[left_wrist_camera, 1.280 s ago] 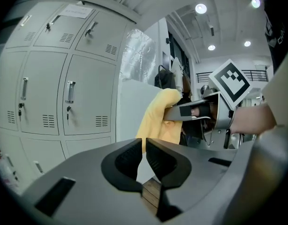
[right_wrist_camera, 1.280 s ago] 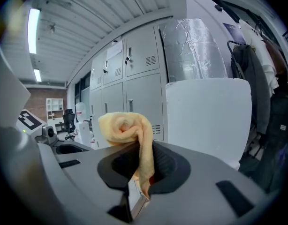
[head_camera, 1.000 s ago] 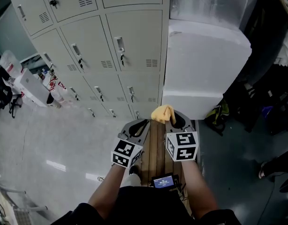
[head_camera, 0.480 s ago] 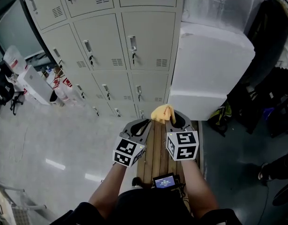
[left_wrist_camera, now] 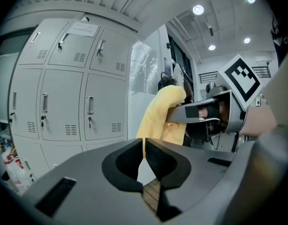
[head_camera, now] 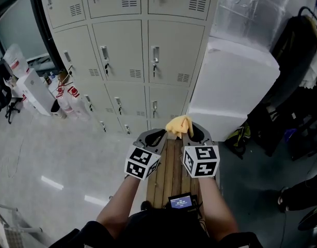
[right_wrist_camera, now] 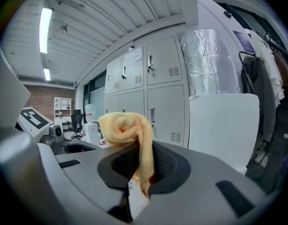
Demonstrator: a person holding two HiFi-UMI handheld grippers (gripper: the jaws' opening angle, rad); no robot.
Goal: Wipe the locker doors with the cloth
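Yellow cloth (head_camera: 179,124), bunched and drooping, pinched between the jaws of the right gripper (head_camera: 188,134). Held in the air facing the grey locker doors (head_camera: 148,50), apart from them. Just beside it, the left gripper (head_camera: 153,137), jaws pressed together on nothing. The 2 grippers level, side by side. Beneath both, wooden slats (head_camera: 169,172). Right of the lockers, a large white block (head_camera: 236,81) with crinkled silver foil (head_camera: 246,9) above.

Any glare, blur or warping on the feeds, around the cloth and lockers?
Head view: evenly lit, sharp, lockers bowed by the wide lens, light streaks on the floor. Left gripper view: heavy fisheye, ceiling lights blown out, cloth clear. Right gripper view: dark corners, bright strip light, cloth sharp between the jaws.
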